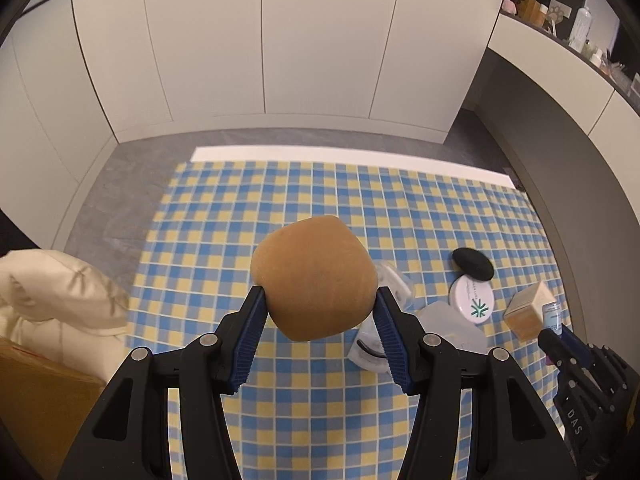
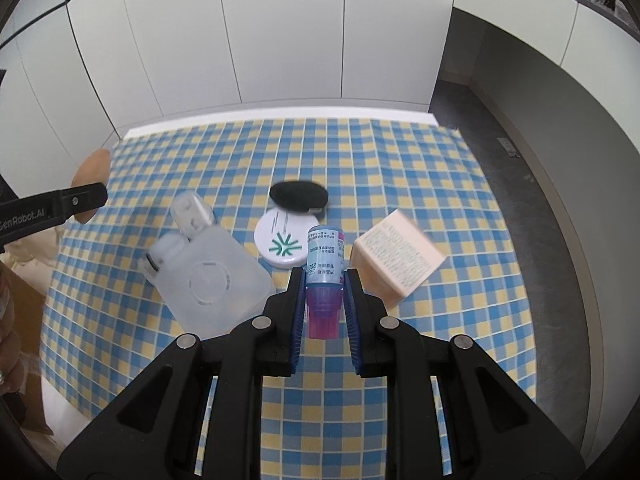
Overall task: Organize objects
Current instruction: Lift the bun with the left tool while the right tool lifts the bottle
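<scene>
My left gripper (image 1: 318, 300) is shut on a tan makeup sponge (image 1: 314, 278) and holds it above the checked cloth (image 1: 280, 200). My right gripper (image 2: 323, 280) is shut on a small blue-labelled bottle with a purple cap (image 2: 325, 264), held above the cloth (image 2: 400, 160). On the cloth lie a clear plastic case (image 2: 208, 276), a round white compact with a green logo (image 2: 284, 242), a black oval sponge (image 2: 299, 195) and a beige box (image 2: 396, 256). The sponge (image 2: 90, 178) and left gripper finger show at the right wrist view's left edge.
A cream bag (image 1: 56, 300) and a cardboard box (image 1: 44, 408) sit left of the table. White cabinet doors (image 1: 260, 40) stand behind it. A curved counter (image 1: 560, 64) with bottles runs along the right. The grey floor (image 2: 540, 208) lies beyond the table's right edge.
</scene>
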{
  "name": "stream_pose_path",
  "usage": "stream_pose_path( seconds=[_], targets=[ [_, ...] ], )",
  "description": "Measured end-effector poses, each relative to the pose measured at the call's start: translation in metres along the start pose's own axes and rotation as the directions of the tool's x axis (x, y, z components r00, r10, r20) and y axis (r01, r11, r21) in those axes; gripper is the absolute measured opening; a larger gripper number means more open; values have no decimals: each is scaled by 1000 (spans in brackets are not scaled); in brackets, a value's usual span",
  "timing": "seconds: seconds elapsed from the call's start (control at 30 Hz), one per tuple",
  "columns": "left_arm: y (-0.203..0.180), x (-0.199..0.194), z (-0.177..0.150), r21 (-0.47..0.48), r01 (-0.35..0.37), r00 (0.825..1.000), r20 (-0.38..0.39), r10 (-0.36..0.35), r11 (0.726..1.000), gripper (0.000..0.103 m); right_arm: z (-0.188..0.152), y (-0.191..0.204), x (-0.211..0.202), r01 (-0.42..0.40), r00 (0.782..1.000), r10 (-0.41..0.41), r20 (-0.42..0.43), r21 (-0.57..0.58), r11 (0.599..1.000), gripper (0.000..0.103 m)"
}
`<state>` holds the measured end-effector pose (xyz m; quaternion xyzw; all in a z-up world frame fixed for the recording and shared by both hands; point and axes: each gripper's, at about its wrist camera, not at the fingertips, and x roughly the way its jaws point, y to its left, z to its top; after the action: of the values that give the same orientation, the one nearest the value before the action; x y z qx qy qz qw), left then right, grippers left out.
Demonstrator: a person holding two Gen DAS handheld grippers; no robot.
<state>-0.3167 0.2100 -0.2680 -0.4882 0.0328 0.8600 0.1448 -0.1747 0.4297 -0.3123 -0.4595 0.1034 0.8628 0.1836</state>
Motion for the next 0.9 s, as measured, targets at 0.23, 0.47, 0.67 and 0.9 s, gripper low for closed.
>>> stream_pose_path(
  seconds=[0.23, 0.47, 0.67, 0.9],
  targets=[
    [0, -40, 8, -7, 1, 999, 50, 0, 1000, 55, 12, 1, -39, 1, 999, -1, 41, 9, 1000, 20],
    [-7, -81, 16, -13, -6, 996, 87, 7, 1000, 55, 31, 5, -78, 0, 996, 1, 90, -10, 1000, 20],
    [-12, -120, 24, -22, -6, 992, 125, 9, 1000, 55, 49, 7, -115, 1, 992, 3, 127, -36, 999, 20],
    [-17, -155, 35, -27, -22, 988, 153, 26, 999, 55, 68, 8, -155, 3, 986, 5, 167, -52, 999, 20]
  ],
)
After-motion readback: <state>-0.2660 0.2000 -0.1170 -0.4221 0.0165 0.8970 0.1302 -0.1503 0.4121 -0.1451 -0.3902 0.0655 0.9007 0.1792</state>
